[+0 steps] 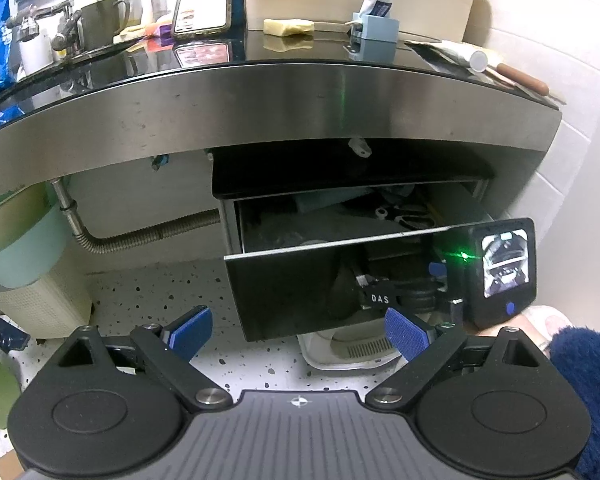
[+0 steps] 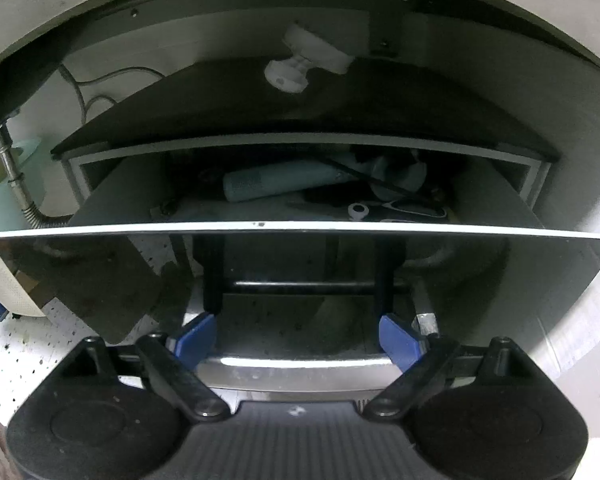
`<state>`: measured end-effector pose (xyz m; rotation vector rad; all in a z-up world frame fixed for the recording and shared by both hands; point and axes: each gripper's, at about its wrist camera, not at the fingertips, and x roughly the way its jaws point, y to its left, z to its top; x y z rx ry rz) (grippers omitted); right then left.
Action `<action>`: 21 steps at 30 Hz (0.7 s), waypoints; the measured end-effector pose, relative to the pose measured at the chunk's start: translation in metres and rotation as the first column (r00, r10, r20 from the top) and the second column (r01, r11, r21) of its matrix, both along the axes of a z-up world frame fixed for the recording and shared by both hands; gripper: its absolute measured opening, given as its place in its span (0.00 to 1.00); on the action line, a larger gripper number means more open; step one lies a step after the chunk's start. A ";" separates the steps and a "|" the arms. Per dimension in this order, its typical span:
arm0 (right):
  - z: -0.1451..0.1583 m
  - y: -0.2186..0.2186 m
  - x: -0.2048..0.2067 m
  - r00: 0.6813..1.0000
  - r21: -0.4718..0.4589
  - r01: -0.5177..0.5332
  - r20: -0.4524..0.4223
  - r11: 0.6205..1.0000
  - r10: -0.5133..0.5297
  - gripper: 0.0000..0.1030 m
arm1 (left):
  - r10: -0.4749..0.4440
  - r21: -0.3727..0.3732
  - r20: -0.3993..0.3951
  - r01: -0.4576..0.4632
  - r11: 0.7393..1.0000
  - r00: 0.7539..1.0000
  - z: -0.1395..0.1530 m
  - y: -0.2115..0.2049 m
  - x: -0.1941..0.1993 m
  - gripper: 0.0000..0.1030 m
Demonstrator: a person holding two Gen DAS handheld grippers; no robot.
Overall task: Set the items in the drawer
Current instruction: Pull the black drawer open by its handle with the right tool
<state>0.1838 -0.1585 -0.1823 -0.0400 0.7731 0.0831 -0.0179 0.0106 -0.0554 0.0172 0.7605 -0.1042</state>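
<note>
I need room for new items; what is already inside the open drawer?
Inside the drawer: a pale blue tube, scissors, and dark clutter I cannot identify. Its front panel hides the near part.

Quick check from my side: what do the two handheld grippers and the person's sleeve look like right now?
Both the left gripper and right gripper are black, with blue ribbed finger pads, round pivot discs and silver screws. The right unit's back carries a small screen, a green light and a blue button. The sleeve is fuzzy navy.

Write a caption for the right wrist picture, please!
Open right gripper faces a pulled-out drawer holding a blue tube and scissors.
</note>
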 end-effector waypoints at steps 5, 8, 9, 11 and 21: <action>0.001 -0.001 -0.010 1.000 0.001 0.000 -0.006 1.000 0.000 0.86 | 0.003 -0.005 -0.005 -0.003 1.000 1.000 0.000 0.000 0.001 0.91; 0.002 -0.001 -0.016 1.000 0.002 0.001 -0.010 1.000 -0.001 0.87 | 0.003 -0.004 -0.005 -0.003 1.000 1.000 0.000 0.000 0.002 0.91; 0.002 -0.002 -0.018 1.000 0.002 0.001 -0.012 1.000 -0.001 0.86 | 0.003 -0.004 -0.004 -0.003 1.000 1.000 0.000 0.000 0.002 0.91; 0.002 -0.002 -0.022 1.000 0.002 0.000 -0.015 1.000 0.000 0.86 | 0.001 -0.002 -0.004 -0.001 1.000 1.000 -0.001 0.000 0.000 0.91; 0.003 -0.006 -0.045 0.999 0.002 0.000 -0.034 1.000 0.000 0.86 | 0.012 -0.013 -0.007 -0.012 1.000 1.000 0.000 0.002 0.000 0.91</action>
